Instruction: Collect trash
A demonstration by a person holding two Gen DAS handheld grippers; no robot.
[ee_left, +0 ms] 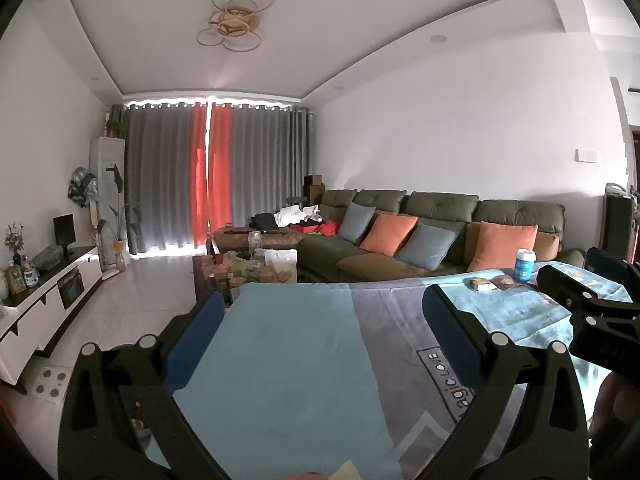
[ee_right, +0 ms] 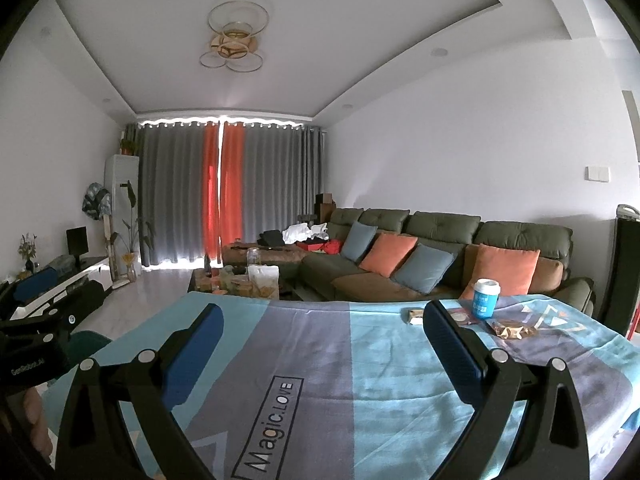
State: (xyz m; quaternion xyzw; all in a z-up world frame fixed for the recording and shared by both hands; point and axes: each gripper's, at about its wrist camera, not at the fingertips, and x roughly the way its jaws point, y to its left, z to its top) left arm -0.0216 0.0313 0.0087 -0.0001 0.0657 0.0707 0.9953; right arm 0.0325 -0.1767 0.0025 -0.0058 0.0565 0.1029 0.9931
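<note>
Left gripper (ee_left: 322,312) jaws wide apart, nothing between them, over the blue-grey tablecloth (ee_left: 288,360). Right gripper (ee_right: 322,324) same: spread wide, holding nothing. Trash sits at the table's far right end: small box (ee_right: 414,315), flat round-printed packet (ee_right: 460,315), blue paper cup (ee_right: 485,298) upright behind it, crumpled brown wrapper (ee_right: 514,330) just right of the cup. Sofa (ee_right: 440,256) behind.
</note>
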